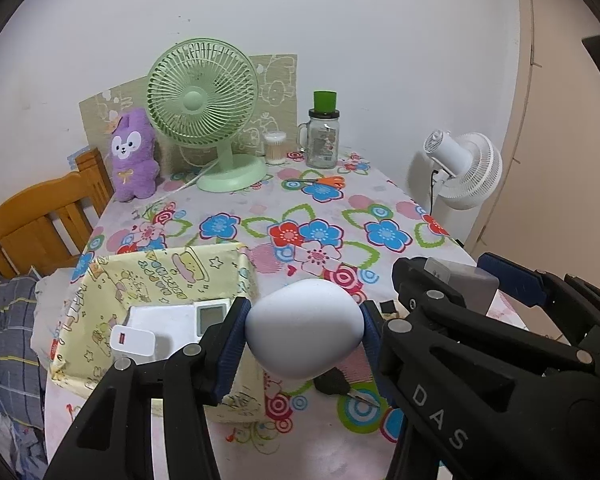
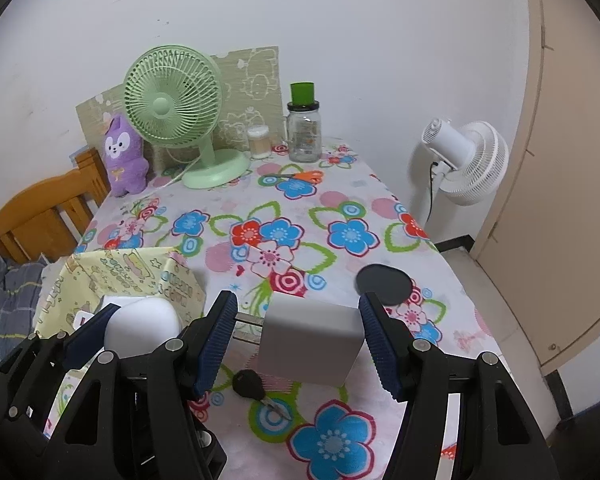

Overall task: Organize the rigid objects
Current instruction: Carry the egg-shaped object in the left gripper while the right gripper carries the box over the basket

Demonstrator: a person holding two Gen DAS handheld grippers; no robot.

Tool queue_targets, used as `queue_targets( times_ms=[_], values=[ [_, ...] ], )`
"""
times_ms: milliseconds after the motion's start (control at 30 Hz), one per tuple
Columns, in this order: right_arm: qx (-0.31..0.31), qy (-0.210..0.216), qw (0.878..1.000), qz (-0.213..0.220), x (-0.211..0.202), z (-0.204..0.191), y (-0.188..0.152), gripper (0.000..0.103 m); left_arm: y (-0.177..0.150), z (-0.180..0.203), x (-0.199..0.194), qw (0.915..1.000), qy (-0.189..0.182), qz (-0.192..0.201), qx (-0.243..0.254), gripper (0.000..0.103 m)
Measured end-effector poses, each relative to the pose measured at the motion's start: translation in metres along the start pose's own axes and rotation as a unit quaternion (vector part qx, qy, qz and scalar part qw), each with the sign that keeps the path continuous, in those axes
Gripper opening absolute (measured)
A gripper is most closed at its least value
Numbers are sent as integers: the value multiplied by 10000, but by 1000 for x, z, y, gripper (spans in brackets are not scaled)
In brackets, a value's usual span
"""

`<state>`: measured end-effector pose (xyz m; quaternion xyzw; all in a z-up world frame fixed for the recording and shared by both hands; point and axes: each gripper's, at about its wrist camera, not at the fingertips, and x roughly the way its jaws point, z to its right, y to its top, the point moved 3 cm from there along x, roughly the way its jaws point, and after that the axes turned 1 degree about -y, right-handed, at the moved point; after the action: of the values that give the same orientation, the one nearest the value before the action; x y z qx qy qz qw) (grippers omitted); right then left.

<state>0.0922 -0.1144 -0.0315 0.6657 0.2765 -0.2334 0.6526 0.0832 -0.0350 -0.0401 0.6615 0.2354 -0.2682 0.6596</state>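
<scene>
My left gripper (image 1: 304,322) is shut on a white egg-shaped object (image 1: 302,330), held above the flowered tablecloth beside the yellow patterned box (image 1: 100,280). Inside the box lie a white charger (image 1: 134,340) and a white device with a small screen (image 1: 204,316). My right gripper (image 2: 300,332) is shut on a white block-shaped adapter (image 2: 312,344), whose metal prongs reach toward the left pad. A black key (image 2: 248,386) lies on the cloth under it. A black round disc (image 2: 384,284) lies further right. The left gripper with the egg shape (image 2: 142,328) shows at the left of the right wrist view.
At the back stand a green desk fan (image 1: 202,112), a purple plush toy (image 1: 134,152), a swab pot (image 1: 275,146) and a glass jar with a green lid (image 1: 323,136). Orange scissors (image 2: 300,177) lie mid-table. A wooden chair (image 1: 40,224) is left, a white floor fan (image 2: 466,160) right.
</scene>
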Motion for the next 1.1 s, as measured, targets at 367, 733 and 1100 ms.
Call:
queue_targets(
  times_ms=[367, 733, 1100],
  values=[
    [-138, 63, 9999, 8, 8, -28, 11, 66, 7, -27, 3, 9999, 70, 6, -77, 57],
    [-389, 216, 9990, -34, 18, -65, 20, 66, 11, -61, 5, 9995, 239, -27, -203, 57],
    [-569, 404, 9975, -104, 26, -101, 23, 66, 9, -93, 6, 9986, 379, -67, -357, 57]
  ],
)
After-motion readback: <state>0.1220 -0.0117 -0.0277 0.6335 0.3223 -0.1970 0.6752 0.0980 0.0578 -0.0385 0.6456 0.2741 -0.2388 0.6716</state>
